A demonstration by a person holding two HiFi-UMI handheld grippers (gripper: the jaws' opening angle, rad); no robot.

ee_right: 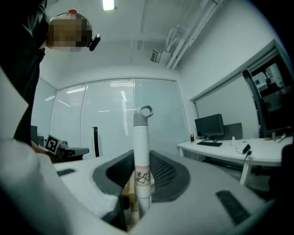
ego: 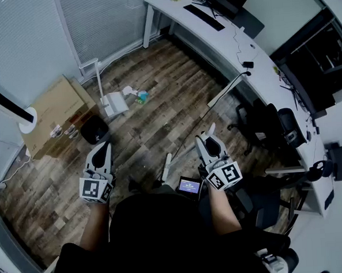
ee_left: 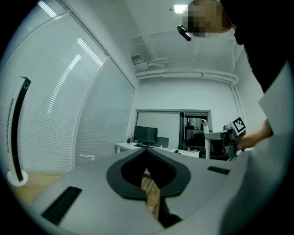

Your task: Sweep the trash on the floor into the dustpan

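A person stands ready to sweep, the right gripper (ego: 209, 139) clamped on the upright white broom handle (ee_right: 141, 151), likely so the broom can be driven across the wood floor (ego: 156, 76). The left gripper (ego: 101, 147) is fully closed on nothing, seemingly kept free for the dustpan (ego: 116, 104). The trash (ego: 136, 95), a small scatter, lies just beside the white dustpan and well apart from both grippers, at about 1 o'clock of the left and 10 o'clock of the right.
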